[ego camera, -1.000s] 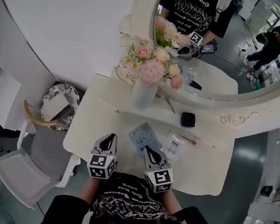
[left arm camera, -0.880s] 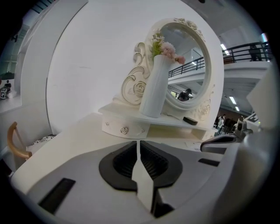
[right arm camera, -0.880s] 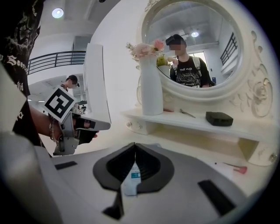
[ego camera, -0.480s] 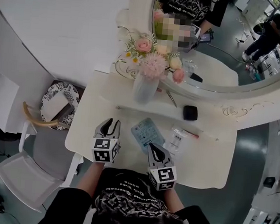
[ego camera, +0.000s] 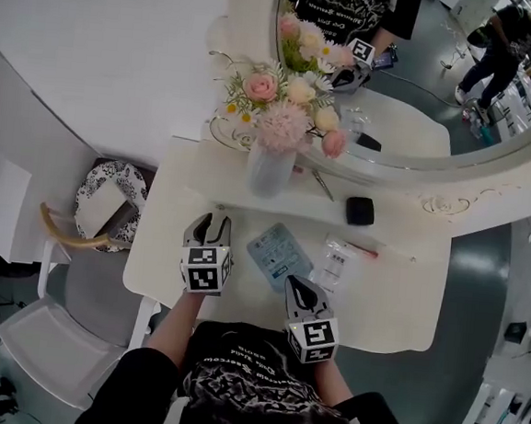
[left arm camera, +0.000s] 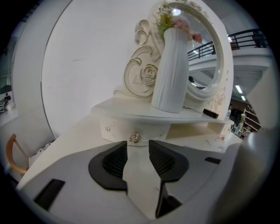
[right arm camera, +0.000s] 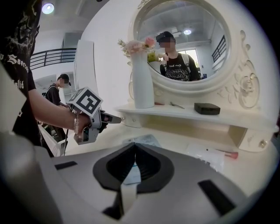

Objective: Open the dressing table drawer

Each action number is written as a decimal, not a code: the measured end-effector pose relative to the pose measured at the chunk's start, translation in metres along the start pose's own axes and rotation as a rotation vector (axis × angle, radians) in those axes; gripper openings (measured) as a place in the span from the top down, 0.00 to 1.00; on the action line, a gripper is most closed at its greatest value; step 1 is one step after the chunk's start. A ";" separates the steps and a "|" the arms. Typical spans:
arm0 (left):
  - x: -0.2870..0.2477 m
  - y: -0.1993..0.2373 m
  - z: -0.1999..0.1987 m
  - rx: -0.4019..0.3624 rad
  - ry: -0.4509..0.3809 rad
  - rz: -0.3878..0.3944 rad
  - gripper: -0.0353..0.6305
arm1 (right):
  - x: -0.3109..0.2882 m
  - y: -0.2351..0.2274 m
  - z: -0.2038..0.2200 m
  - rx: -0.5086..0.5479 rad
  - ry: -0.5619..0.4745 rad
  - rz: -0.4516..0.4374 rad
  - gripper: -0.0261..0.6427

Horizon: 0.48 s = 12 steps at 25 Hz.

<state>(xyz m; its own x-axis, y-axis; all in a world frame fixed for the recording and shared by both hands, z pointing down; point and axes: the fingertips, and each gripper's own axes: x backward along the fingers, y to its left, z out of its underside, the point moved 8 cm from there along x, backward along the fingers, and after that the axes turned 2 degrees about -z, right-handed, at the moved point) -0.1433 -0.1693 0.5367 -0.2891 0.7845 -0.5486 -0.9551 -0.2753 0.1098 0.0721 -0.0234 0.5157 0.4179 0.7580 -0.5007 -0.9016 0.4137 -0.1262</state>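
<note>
Jaws of L gripper are opening, nothing btwn them. Drawer knob sits just beyond the tips, on the closed drawer under the shelf w/ vase. R gripper jaws together, empty.

The small white drawer sits shut under the raised shelf, with a silvery knob on its front.

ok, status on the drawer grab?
Left gripper opening, empty, lined up on the drawer knob, not touching. Right gripper shut, empty. Drawer closed. Nothing between jaws and knob.
</note>
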 end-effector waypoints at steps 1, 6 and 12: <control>-0.003 0.001 -0.001 0.001 -0.001 -0.003 0.72 | 0.000 0.000 0.000 0.002 0.001 -0.001 0.94; -0.013 0.004 -0.005 -0.004 0.006 -0.018 0.72 | 0.001 0.002 0.002 -0.005 0.007 -0.002 0.94; -0.026 0.002 -0.013 -0.022 0.013 -0.022 0.72 | 0.004 -0.001 0.007 -0.004 0.026 0.012 0.94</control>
<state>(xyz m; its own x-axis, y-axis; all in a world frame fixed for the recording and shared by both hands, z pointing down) -0.1369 -0.1979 0.5403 -0.2671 0.7830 -0.5617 -0.9595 -0.2702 0.0795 0.0753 -0.0174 0.5201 0.4046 0.7495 -0.5240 -0.9068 0.4029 -0.1238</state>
